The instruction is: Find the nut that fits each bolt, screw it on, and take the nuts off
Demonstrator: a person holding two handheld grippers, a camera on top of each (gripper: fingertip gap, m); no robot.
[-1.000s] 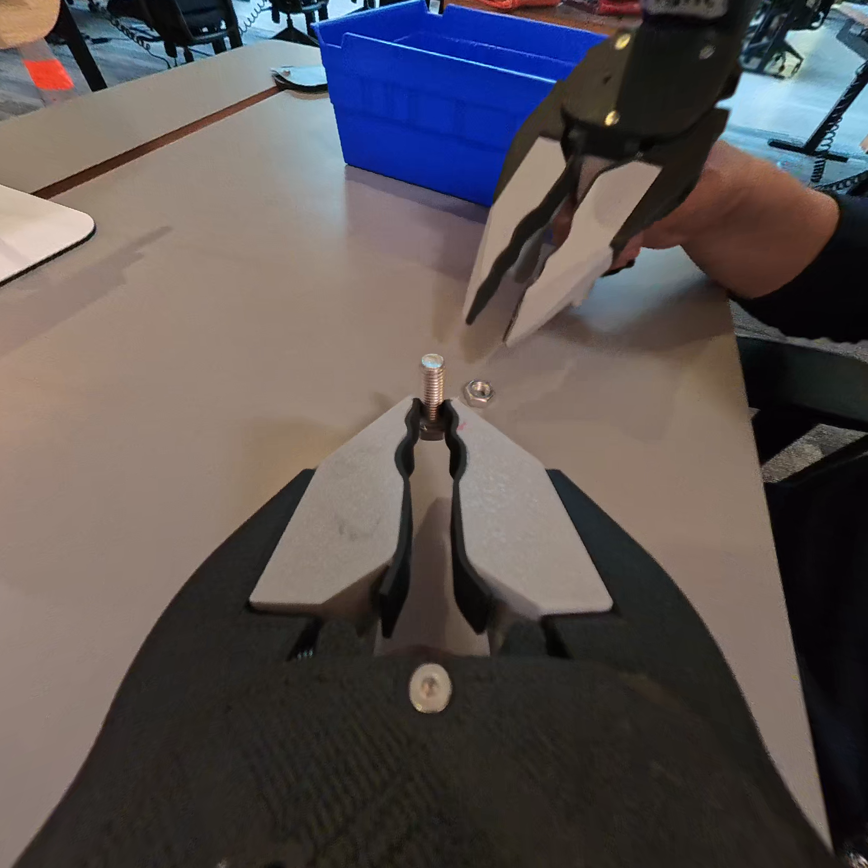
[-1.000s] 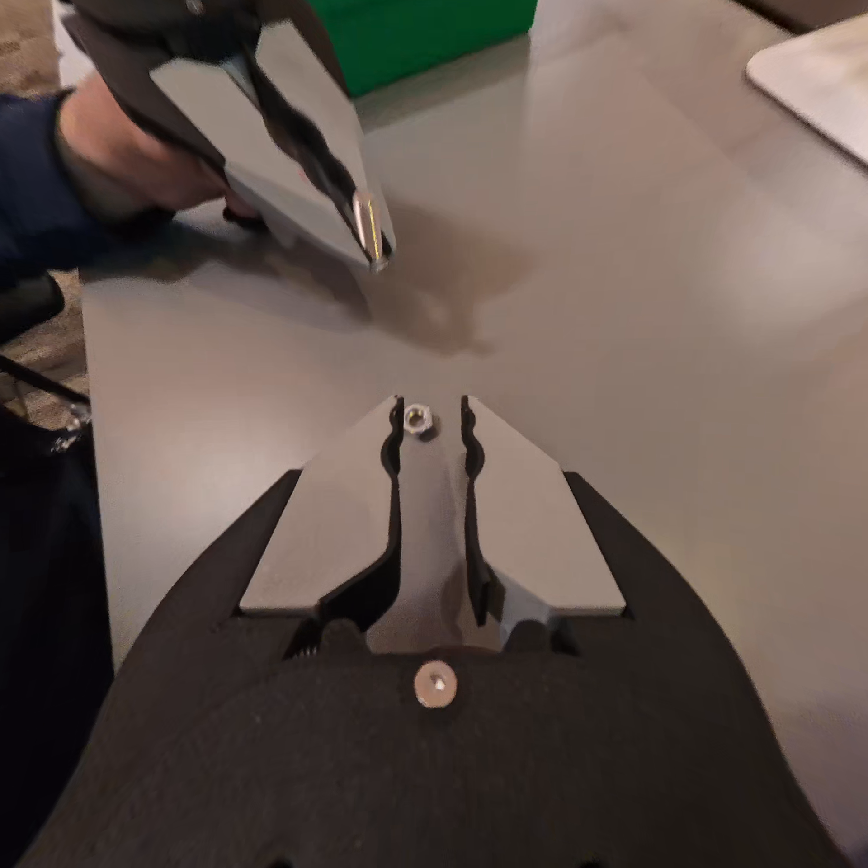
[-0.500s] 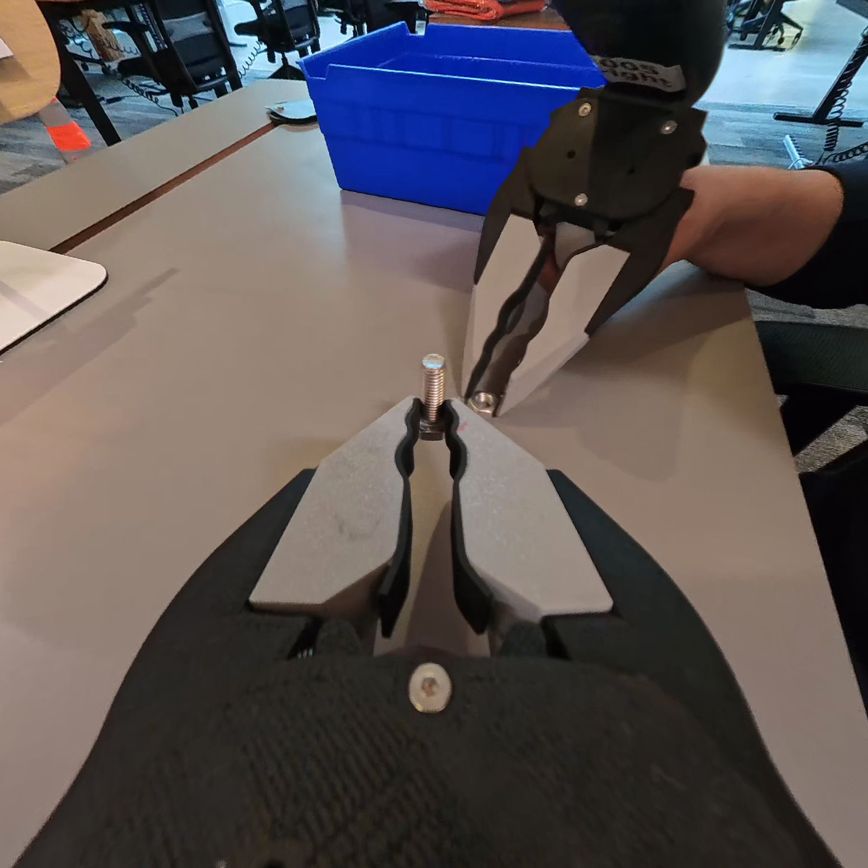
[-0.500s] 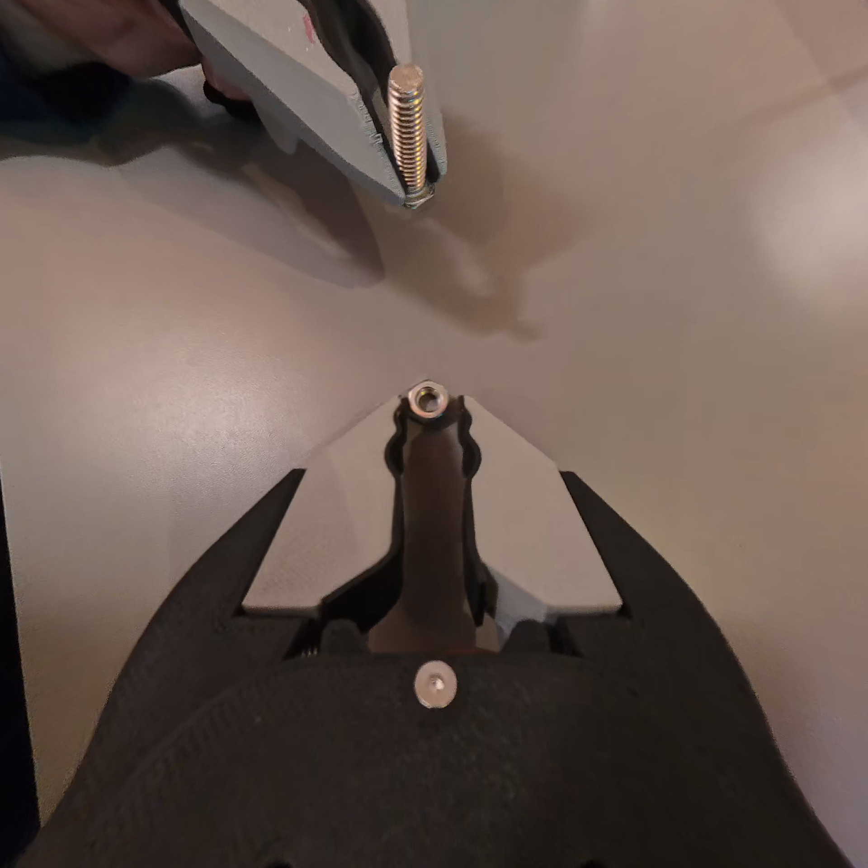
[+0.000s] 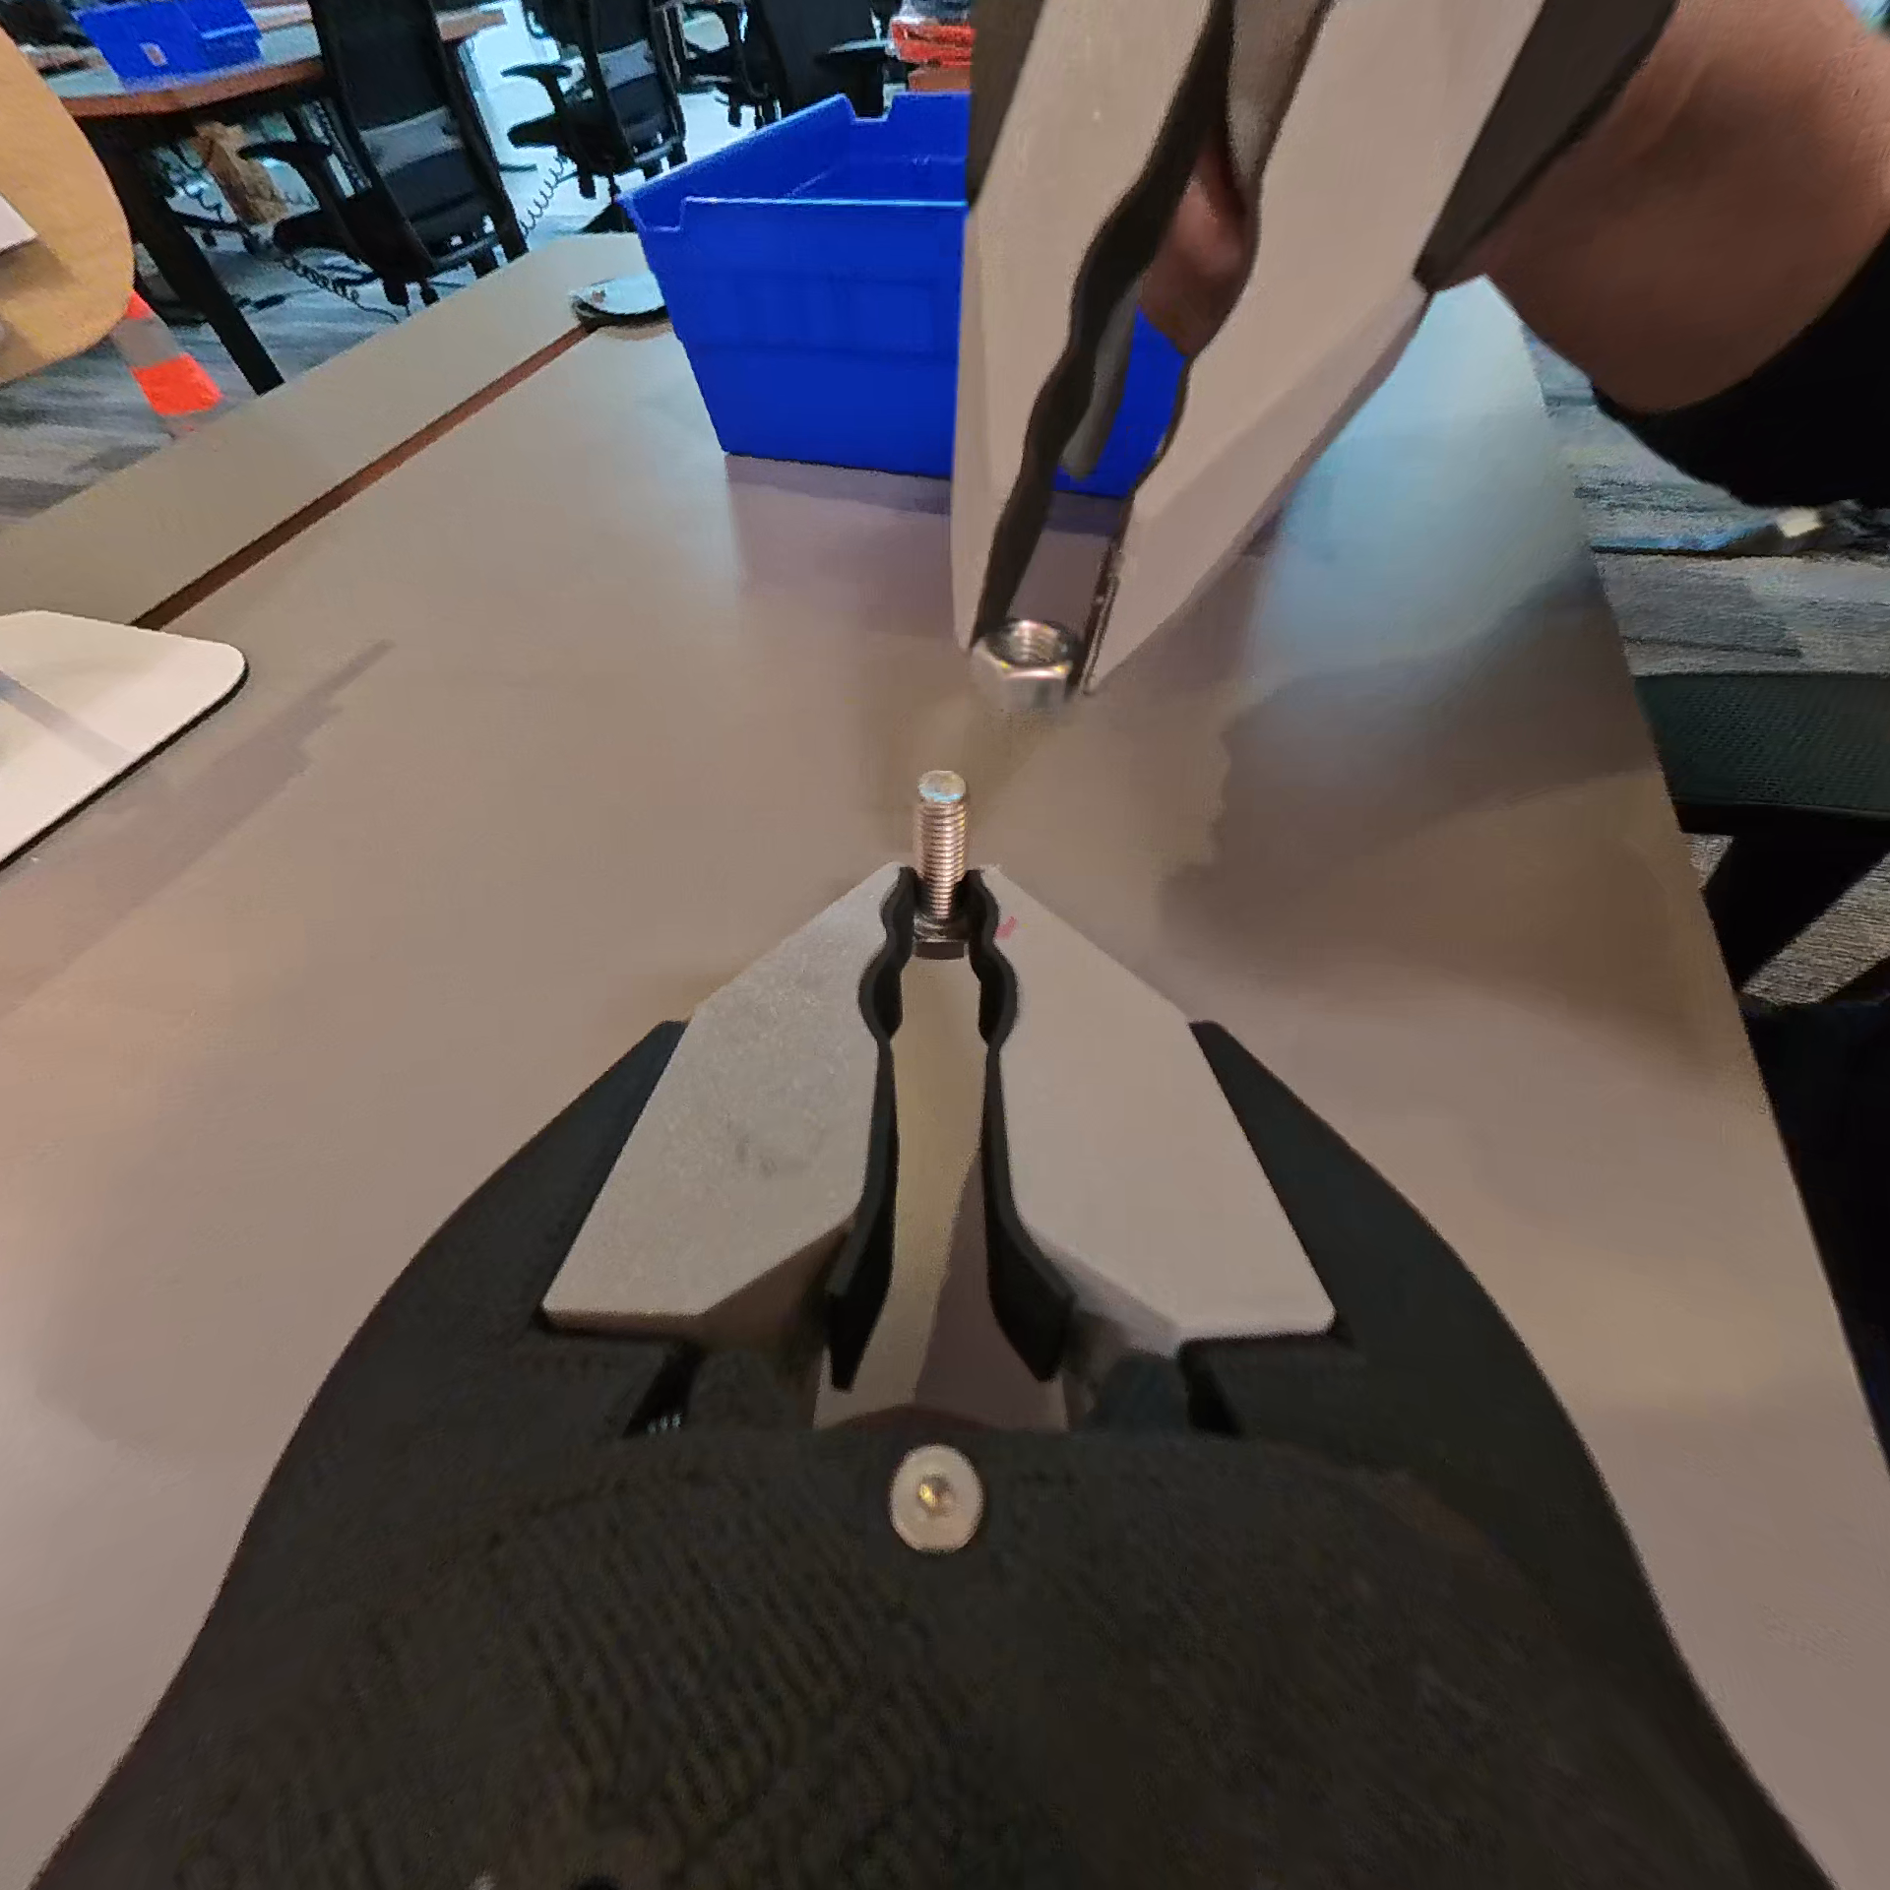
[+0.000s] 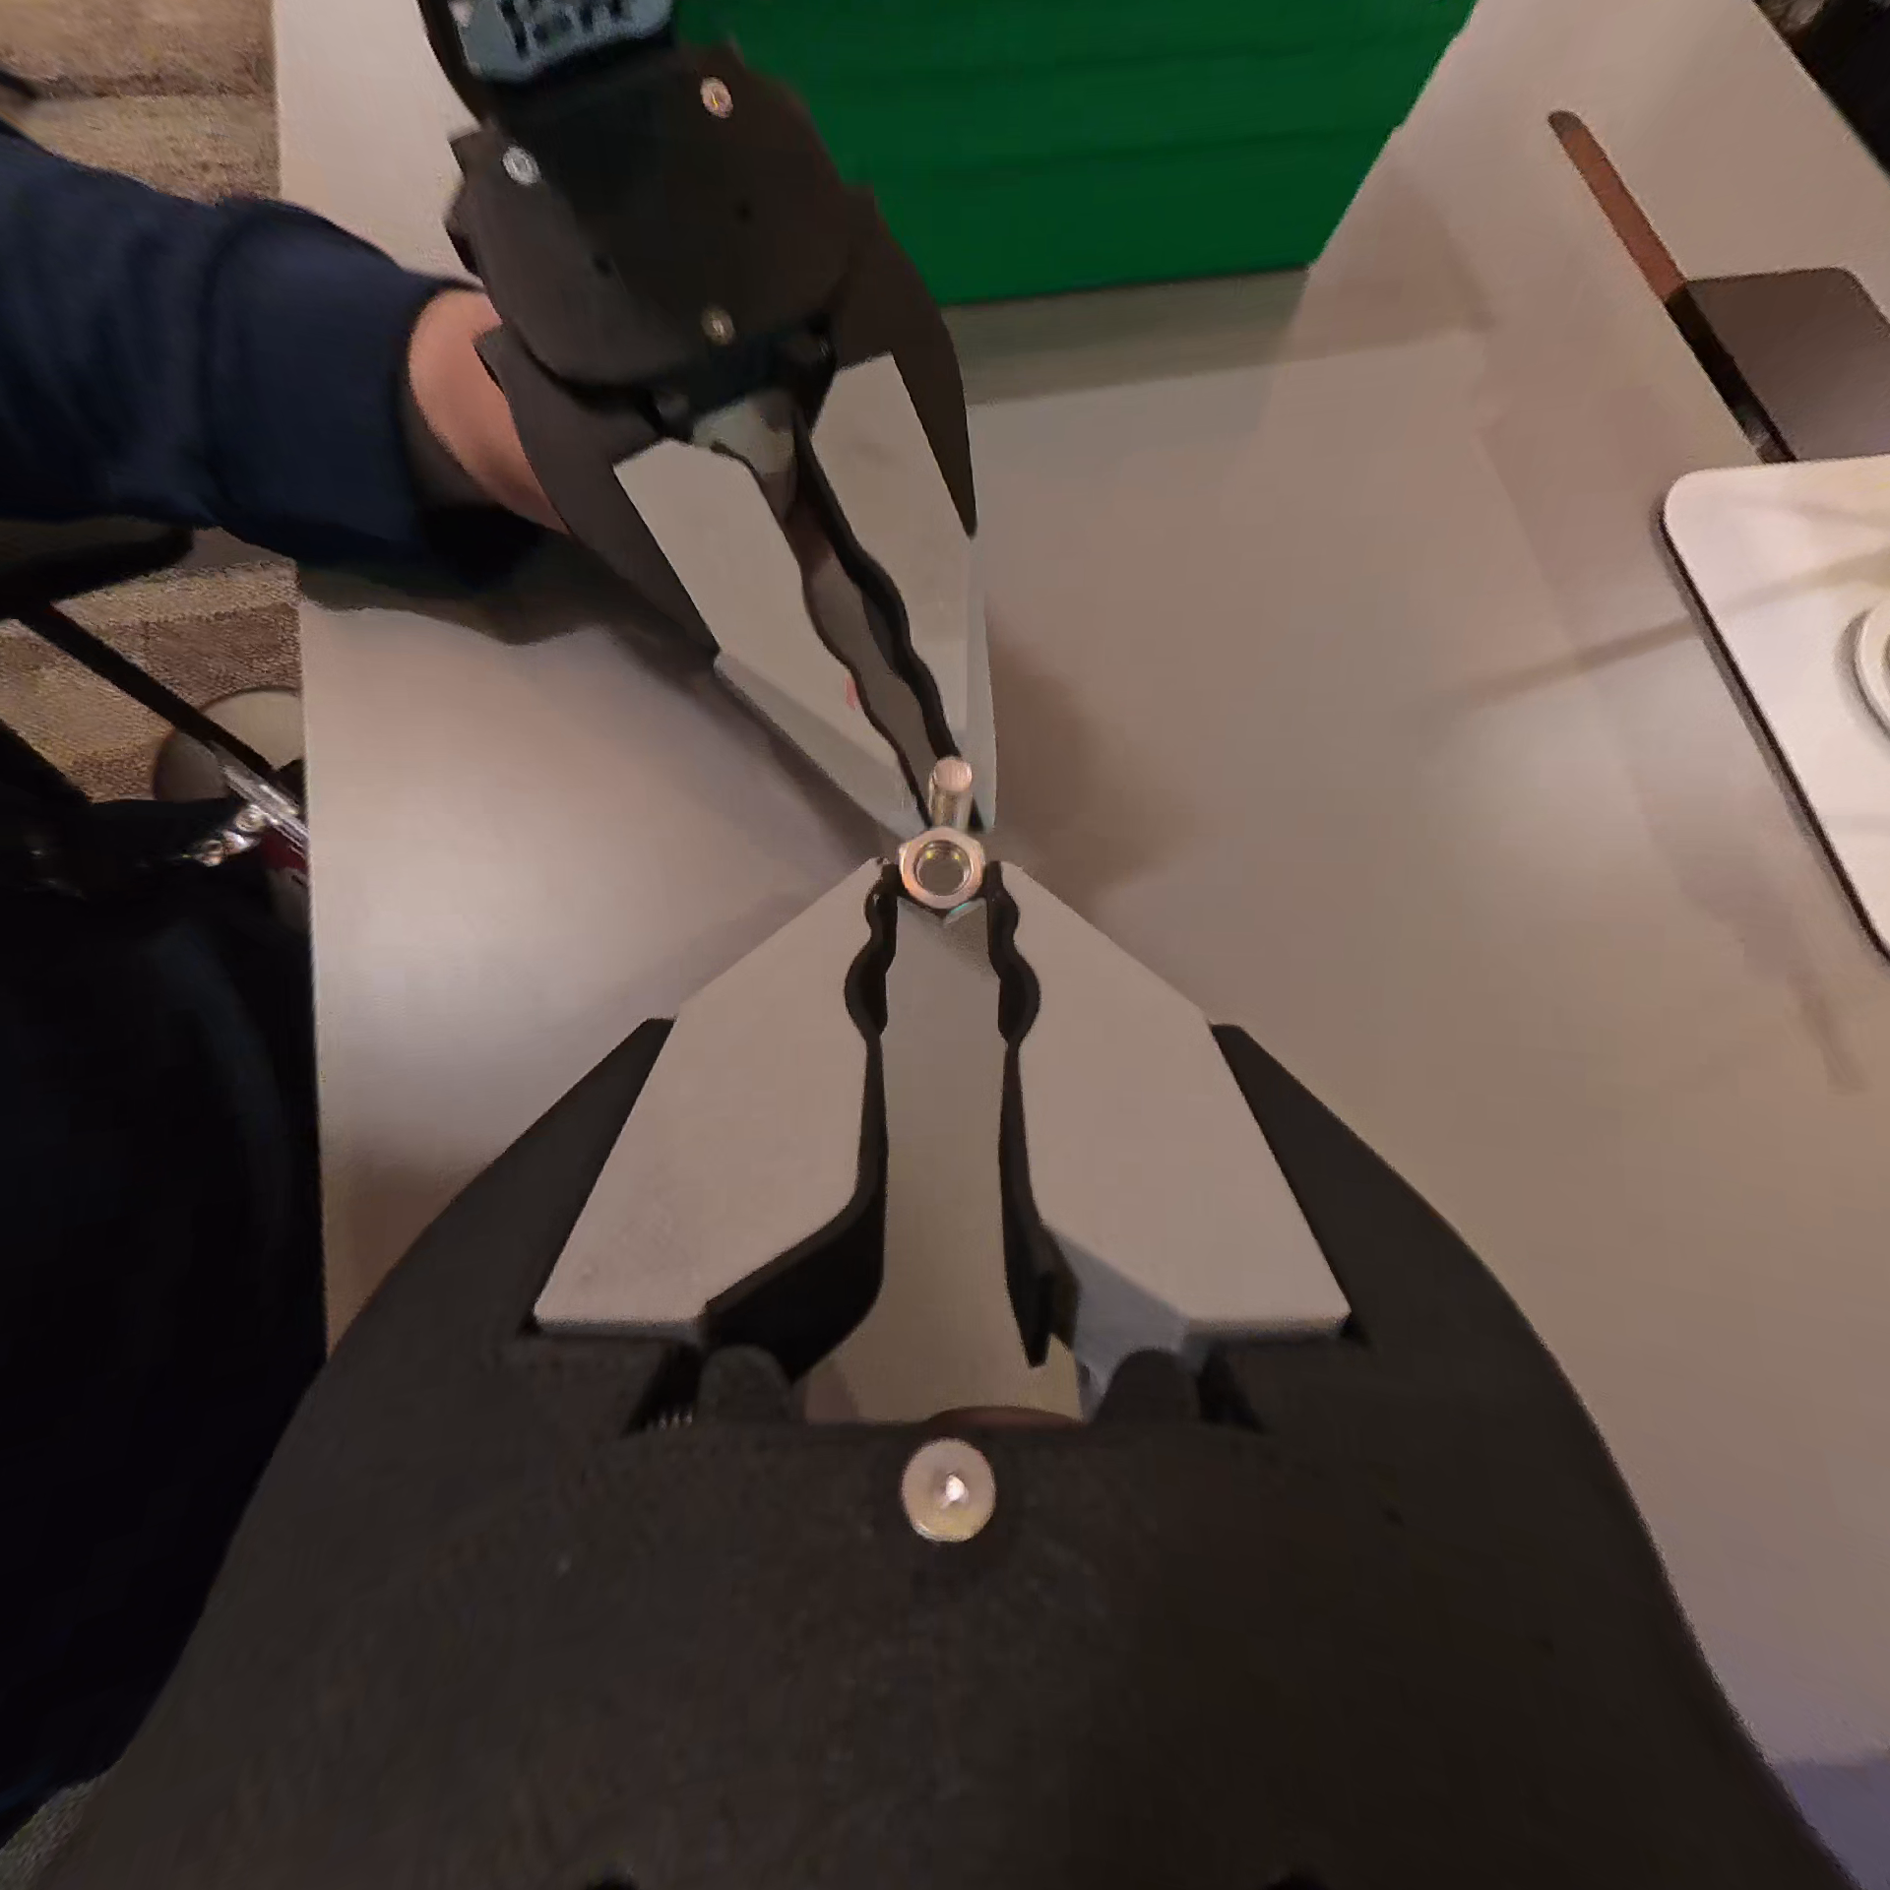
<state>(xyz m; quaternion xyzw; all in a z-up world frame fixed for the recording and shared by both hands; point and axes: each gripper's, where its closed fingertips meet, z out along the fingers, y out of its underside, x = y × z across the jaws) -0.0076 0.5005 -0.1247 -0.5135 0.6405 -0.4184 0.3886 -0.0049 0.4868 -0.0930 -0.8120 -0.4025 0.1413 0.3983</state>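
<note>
My left gripper (image 5: 939, 910) is shut on the head of a silver bolt (image 5: 939, 837), whose threaded shank points out past the fingertips. My right gripper (image 6: 939, 888) is shut on a silver hex nut (image 6: 939, 871) at its fingertips. In the left wrist view the right gripper (image 5: 1033, 665) hangs above with the nut (image 5: 1025, 665) a short way above and to the right of the bolt's tip. In the right wrist view the left gripper (image 6: 951, 813) holds the bolt (image 6: 949, 788) just beyond the nut, close to it; both are above the grey table (image 5: 511, 818).
A blue bin (image 5: 818, 317) stands on the table behind the grippers in the left wrist view. A green bin (image 6: 1074, 133) stands at the far end in the right wrist view. A white flat device (image 5: 92, 706) lies at the left, also in the right wrist view (image 6: 1780, 655). The table edge runs beside the person's arms. My two grippers' fingertips are within a few centimetres of each other.
The right gripper closed on the nut on the table, lifted it and brought it up near the bolt's tip. The left gripper kept hold of the bolt and rose with it.
</note>
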